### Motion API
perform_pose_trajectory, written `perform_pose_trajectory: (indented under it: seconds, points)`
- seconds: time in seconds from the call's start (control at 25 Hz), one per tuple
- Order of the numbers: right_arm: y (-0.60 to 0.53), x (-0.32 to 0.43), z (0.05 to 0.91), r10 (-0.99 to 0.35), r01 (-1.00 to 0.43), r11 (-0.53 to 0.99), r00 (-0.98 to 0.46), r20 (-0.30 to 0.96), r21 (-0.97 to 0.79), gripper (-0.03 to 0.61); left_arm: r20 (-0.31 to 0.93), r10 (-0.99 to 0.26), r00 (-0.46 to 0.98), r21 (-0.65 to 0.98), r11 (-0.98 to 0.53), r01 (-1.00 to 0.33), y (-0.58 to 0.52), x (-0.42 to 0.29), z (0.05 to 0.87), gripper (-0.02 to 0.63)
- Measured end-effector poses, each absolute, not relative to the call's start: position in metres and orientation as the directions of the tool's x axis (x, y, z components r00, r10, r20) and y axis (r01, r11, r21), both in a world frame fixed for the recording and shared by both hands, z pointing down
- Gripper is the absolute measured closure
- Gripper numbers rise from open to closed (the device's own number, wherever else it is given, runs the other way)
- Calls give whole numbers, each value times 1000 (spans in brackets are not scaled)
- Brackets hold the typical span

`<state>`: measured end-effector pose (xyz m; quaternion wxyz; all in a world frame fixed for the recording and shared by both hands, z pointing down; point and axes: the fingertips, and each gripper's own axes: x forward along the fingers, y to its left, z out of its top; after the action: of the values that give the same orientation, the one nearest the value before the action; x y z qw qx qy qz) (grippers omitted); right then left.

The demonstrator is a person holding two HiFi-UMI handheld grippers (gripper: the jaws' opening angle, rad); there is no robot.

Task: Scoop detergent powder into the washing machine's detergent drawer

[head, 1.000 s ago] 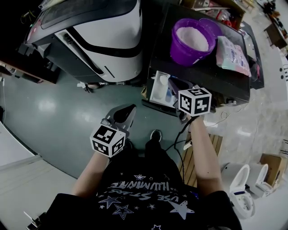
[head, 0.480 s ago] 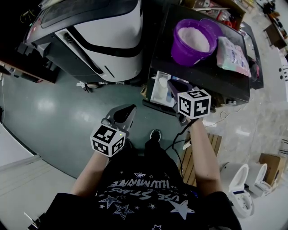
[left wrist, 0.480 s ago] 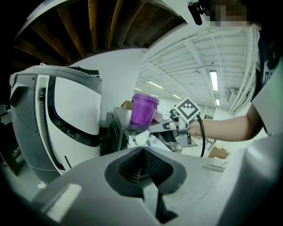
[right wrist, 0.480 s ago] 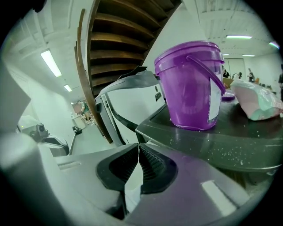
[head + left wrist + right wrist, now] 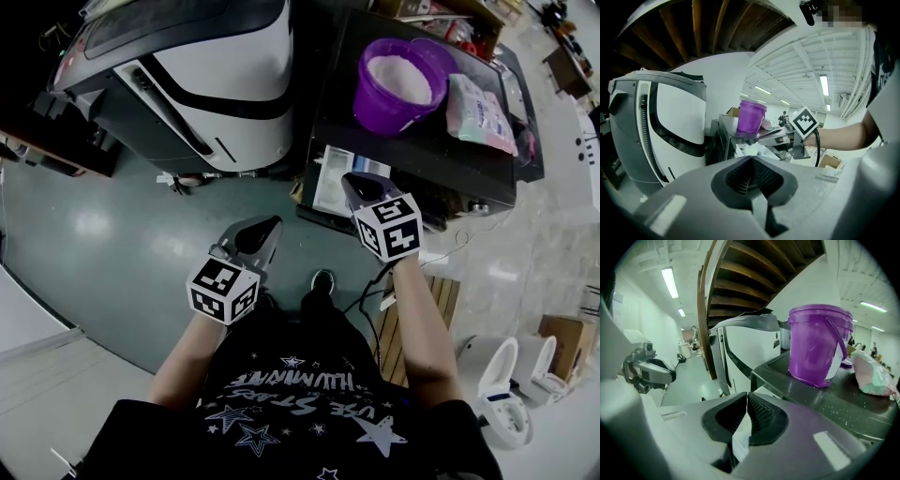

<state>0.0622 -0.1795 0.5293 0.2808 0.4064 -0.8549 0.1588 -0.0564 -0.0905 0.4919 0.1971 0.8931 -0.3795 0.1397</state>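
A purple bucket (image 5: pixel 398 80) holding white powder stands on the dark top of the washing machine (image 5: pixel 450 164). Below the top's front edge the white detergent drawer (image 5: pixel 328 183) stands pulled out. My right gripper (image 5: pixel 350 181) hangs over the drawer's right side with its jaws shut and nothing visible between them. In the right gripper view its pads (image 5: pixel 757 411) meet, and the bucket (image 5: pixel 818 345) rises ahead on the right. My left gripper (image 5: pixel 270 225) is held low over the floor, left of the drawer, shut and empty (image 5: pixel 752 161). No scoop shows in any view.
A large white and black machine (image 5: pixel 216 84) stands left of the washer. A pink and green detergent bag (image 5: pixel 480 112) lies right of the bucket. Grey-green floor (image 5: pixel 112 234) spreads to the left; a cable (image 5: pixel 375 281) trails near my feet.
My right gripper has swung left and slightly back toward me, over the drawer. The left gripper has stayed almost still.
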Motion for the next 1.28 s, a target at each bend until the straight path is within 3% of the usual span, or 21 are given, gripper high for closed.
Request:
perform_pose_trajectory:
  seconds: [1.28]
  points:
    - [-142,35,524,-673,-550,720,-405,619,423,543,357,-625,694,241,-656,-715,-77,-74,478,612]
